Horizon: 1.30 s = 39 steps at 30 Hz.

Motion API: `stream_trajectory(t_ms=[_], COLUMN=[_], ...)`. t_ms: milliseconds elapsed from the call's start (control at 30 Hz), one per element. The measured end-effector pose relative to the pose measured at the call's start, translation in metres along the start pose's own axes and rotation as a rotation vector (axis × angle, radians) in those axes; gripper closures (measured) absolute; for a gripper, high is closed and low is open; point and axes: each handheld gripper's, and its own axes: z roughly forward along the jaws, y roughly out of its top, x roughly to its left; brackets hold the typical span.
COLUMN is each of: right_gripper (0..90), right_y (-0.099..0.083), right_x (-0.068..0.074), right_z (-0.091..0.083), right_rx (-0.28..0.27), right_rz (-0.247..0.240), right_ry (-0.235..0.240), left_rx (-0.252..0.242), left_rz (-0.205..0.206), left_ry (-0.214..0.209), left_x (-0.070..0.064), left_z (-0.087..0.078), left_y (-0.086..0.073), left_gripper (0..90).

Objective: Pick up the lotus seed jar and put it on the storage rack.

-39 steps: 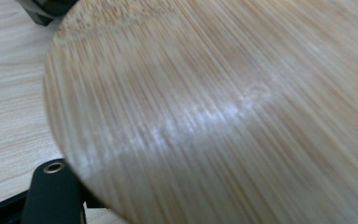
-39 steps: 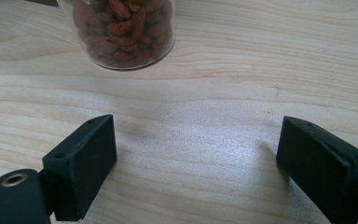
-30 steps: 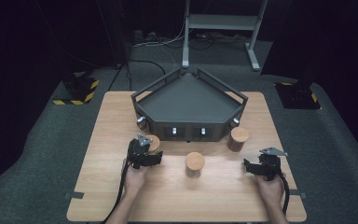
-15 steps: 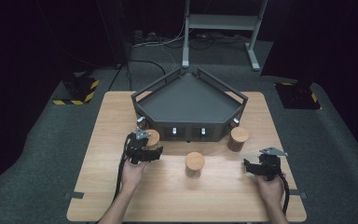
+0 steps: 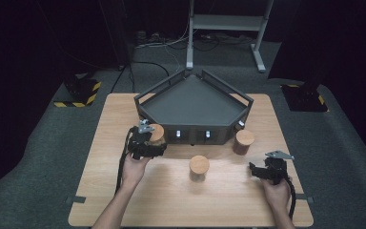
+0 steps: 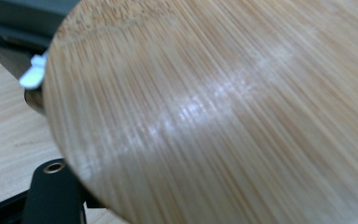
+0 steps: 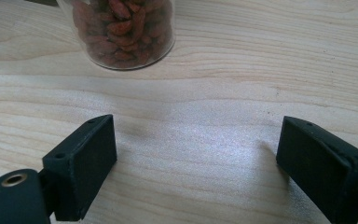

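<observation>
Three glass jars with bamboo lids are on the wooden table (image 5: 124, 114). My left gripper (image 5: 147, 143) is shut on the left jar (image 5: 157, 132), held close to the front wall of the dark tray (image 5: 190, 100). In the left gripper view the jar's tilted bamboo lid (image 6: 223, 112) looms close, and one black finger (image 6: 53, 196) shows under its edge. The middle jar (image 5: 199, 167) and the right jar (image 5: 244, 141) stand free. My right gripper (image 5: 257, 170) (image 7: 196, 163) rests open low over the table, with a jar of red dried berries (image 7: 121, 32) ahead of it.
The tray has several sides with raised walls and takes up the middle back of the table. Bare wood lies in front of the jars. Beyond the table are dark carpet, cables, a metal stand (image 5: 228, 21) and yellow-black striped bases (image 5: 78, 93).
My left gripper and the left jar have moved together away from the person, toward the tray. The right gripper has stayed where it was.
</observation>
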Motion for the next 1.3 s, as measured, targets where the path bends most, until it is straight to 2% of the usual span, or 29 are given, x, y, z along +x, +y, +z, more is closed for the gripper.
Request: stream_trajectory(t_ms=[267, 467, 833, 1000, 1133, 1300], right_gripper=[11.9, 11.9, 11.9, 11.9, 11.9, 11.9], right_y=[0.000, 0.000, 0.000, 0.000, 0.000, 0.000], right_x=[0.000, 0.000, 0.000, 0.000, 0.000, 0.000], right_z=[0.000, 0.000, 0.000, 0.000, 0.000, 0.000], right_rx=[0.000, 0.000, 0.000, 0.000, 0.000, 0.000], right_rz=[0.000, 0.000, 0.000, 0.000, 0.000, 0.000], right_ry=[0.000, 0.000, 0.000, 0.000, 0.000, 0.000], left_rx=[-0.006, -0.013, -0.035, -0.037, -0.041, -0.028], left_rz=[0.009, 0.020, -0.026, -0.047, -0.083, -0.087], left_ry=[-0.013, -0.018, -0.022, -0.008, 0.016, 0.049], left_x=[0.000, 0.000, 0.010, 0.014, 0.019, 0.021], left_z=[-0.005, -0.008, -0.006, -0.003, 0.001, 0.009], left_y=[0.019, 0.040, 0.074, 0.083, 0.090, 0.098], left_gripper=[25.2, 25.2, 25.2, 25.2, 25.2, 25.2])
